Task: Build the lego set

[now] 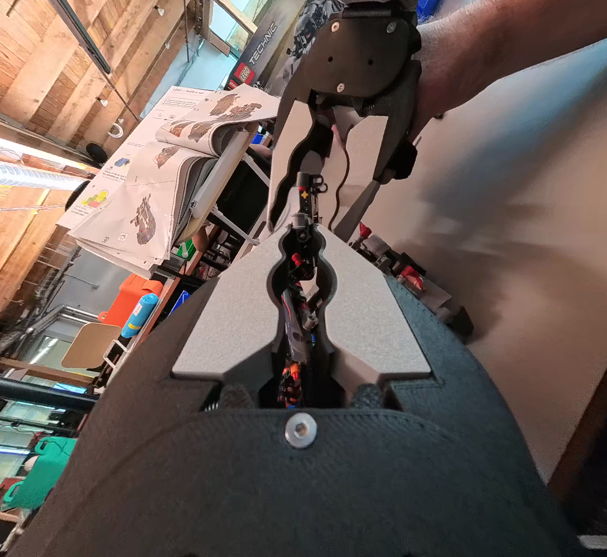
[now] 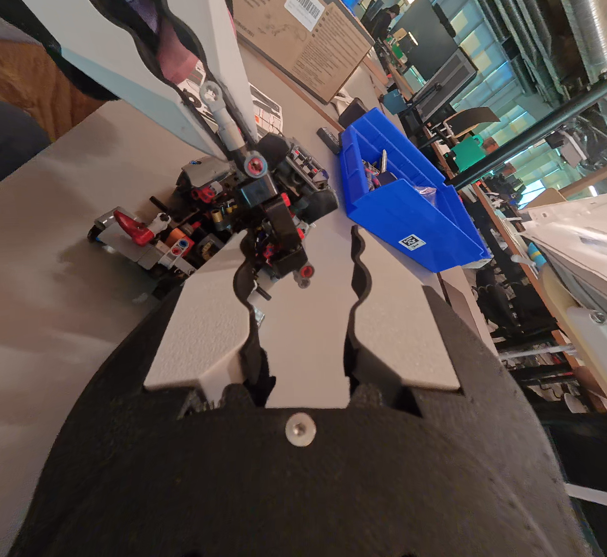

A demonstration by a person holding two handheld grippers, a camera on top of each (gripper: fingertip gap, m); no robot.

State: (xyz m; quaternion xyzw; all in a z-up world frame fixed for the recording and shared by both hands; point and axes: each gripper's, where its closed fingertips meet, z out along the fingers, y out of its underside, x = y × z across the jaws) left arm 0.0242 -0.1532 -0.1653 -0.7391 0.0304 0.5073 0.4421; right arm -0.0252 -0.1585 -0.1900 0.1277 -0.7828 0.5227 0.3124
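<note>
The lego model [image 2: 210, 216], a black, grey and red Technic build, lies on the beige table [image 2: 59, 186]. A black beam section [image 2: 284, 236] sticks out from it toward the right wrist camera. My left gripper [image 1: 302, 232] is shut on this slim black section [image 1: 303, 265], which runs between its pads. In the right wrist view the left gripper [image 2: 230, 150] comes in from the top left, clamped on a grey connector rod [image 2: 223, 121]. My right gripper [image 2: 299, 236] is open, its tips on either side of the beam end. It also shows in the left wrist view [image 1: 307, 226].
A blue bin [image 2: 410, 213] holding loose parts sits right of the model. A cardboard box [image 2: 295, 26] stands behind it, and a sticker sheet [image 2: 266, 111] lies flat. An open instruction booklet [image 1: 157, 180] and the lego box [image 1: 259, 55] are at the far side. The grippers' ends are close to 6 cm from one another.
</note>
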